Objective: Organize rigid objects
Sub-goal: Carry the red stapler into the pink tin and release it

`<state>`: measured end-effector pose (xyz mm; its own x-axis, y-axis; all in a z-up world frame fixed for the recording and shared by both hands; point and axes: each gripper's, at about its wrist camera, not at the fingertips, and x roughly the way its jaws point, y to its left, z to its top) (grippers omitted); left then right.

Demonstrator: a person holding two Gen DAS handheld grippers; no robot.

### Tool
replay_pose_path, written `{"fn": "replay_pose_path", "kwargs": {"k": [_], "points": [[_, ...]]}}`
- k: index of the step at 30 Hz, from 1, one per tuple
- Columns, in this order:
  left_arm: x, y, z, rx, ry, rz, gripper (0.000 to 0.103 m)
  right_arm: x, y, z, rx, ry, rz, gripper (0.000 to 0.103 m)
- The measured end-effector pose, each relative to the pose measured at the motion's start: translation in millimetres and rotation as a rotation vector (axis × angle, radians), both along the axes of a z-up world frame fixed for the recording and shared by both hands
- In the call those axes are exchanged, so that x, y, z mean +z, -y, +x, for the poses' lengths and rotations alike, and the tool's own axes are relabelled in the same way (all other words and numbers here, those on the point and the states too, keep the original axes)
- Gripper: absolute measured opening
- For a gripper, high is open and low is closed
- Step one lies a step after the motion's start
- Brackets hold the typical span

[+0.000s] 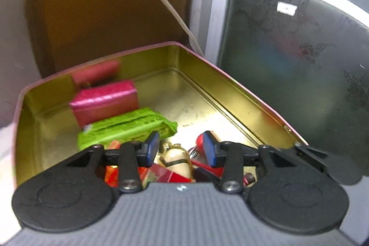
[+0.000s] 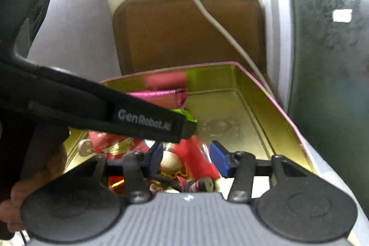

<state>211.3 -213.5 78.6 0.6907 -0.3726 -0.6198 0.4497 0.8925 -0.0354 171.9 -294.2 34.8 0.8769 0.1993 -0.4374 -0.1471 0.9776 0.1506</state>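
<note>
An open tin (image 1: 230,93) with a gold inside and a pink rim holds a pink box (image 1: 103,100), a green packet (image 1: 124,128) and a heap of small red and cream items at its near end. My left gripper (image 1: 181,149) hangs open over that heap, with a cream and gold figure (image 1: 176,160) below the gap between its blue pads. In the right wrist view my right gripper (image 2: 188,156) is also open above the tin (image 2: 265,112), over a cream round item (image 2: 170,161) and a red packet (image 2: 196,160). No pad presses on anything.
The left gripper's black body (image 2: 143,121), held by a hand (image 2: 34,176), crosses the right wrist view from the left. Behind the tin stand a brown cushion (image 1: 110,10), a white cable (image 1: 166,1) and a dark patterned glass panel (image 1: 299,50).
</note>
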Motion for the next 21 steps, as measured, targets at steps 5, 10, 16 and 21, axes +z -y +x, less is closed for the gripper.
{"fn": "replay_pose_path", "kwargs": {"k": [5,10,16,21], "points": [[25.4,-19.0,-46.9,0.041,0.134,0.032,0.057,10.7,1.1,-51.4,-0.027,0.119,0.056,0.051],[34.0,-42.4,-91.3,0.066,0.181,0.038,0.059,10.8,3.4,-115.9,-0.068,0.205,0.152,0.054],[26.6,-65.8,-126.0,0.088,0.179,0.056,0.059,-1.6,6.9,-162.7,-0.134,0.187,0.255,0.054],[19.8,-84.7,-152.8,0.128,0.179,0.063,0.089,-2.9,7.6,-185.5,-0.142,0.152,0.304,0.067]]}}
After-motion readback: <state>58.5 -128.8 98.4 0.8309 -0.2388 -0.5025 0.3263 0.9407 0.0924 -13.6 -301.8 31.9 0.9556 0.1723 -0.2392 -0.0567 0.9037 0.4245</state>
